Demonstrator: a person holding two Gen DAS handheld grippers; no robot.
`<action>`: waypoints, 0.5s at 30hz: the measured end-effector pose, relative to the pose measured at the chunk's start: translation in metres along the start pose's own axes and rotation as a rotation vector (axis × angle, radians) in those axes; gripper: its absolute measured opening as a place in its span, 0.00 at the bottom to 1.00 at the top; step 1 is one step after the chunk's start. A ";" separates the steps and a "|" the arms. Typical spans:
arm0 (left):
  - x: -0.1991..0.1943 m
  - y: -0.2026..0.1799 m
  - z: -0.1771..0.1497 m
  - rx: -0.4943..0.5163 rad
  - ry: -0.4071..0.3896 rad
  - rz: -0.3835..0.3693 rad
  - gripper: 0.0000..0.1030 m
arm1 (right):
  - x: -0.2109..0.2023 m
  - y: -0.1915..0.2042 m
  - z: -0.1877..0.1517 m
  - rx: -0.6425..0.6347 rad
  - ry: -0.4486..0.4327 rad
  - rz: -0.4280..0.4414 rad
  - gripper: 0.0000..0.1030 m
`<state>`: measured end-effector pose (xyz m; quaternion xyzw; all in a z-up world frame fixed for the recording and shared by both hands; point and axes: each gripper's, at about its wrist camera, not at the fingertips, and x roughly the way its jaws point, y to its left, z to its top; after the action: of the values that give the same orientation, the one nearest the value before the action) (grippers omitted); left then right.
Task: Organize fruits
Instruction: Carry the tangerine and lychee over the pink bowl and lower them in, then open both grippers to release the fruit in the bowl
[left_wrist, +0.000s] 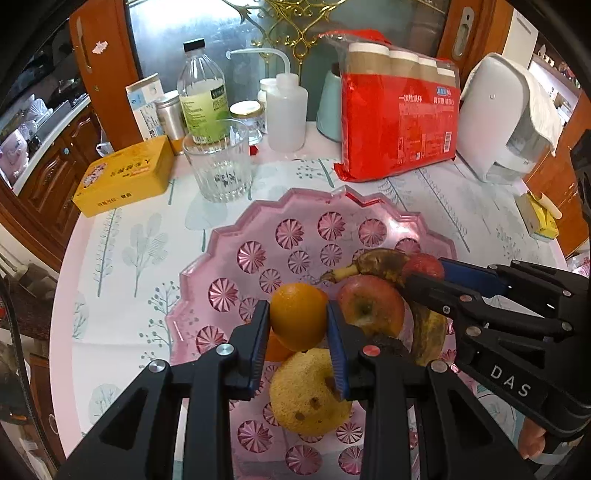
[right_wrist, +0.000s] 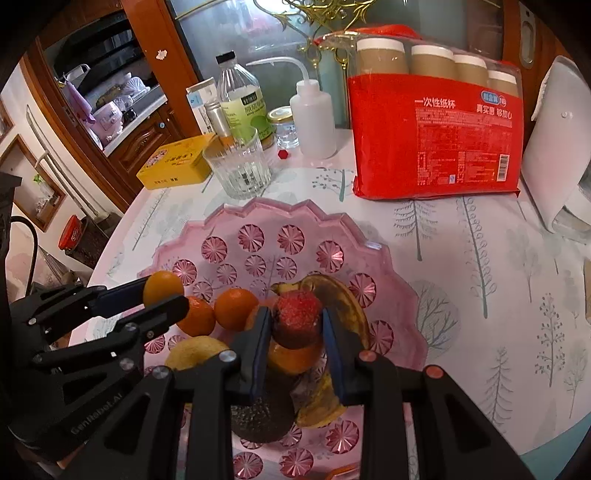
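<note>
You can count three oranges (right_wrist: 235, 308) on the pink plate (right_wrist: 236, 218). There are two apples (left_wrist: 371, 306), one banana (left_wrist: 384, 260) and one pear (left_wrist: 308, 393).

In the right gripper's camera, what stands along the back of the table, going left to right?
Yellow tin box → clear ribbed drinking glass → white plastic squeeze bottle with bent spout → red pack of paper cups → white appliance.

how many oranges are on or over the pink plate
3: one small round orange gripped in the left gripper, and two more round oranges side by side on the pink scalloped plastic plate. Others may be hidden under the fingers.
</note>
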<state>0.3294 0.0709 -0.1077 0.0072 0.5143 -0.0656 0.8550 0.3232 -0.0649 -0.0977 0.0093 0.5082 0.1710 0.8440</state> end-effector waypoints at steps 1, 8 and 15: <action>0.001 0.000 0.000 0.001 0.002 -0.001 0.28 | 0.003 0.000 0.001 -0.001 0.001 -0.002 0.28; 0.005 0.000 -0.003 0.000 0.014 0.005 0.28 | 0.008 -0.001 -0.005 0.003 0.021 -0.016 0.28; 0.003 -0.001 -0.007 0.000 0.021 0.011 0.49 | 0.007 -0.002 -0.009 0.010 0.027 -0.020 0.32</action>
<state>0.3239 0.0699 -0.1134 0.0105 0.5231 -0.0608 0.8501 0.3190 -0.0656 -0.1085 0.0061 0.5204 0.1601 0.8387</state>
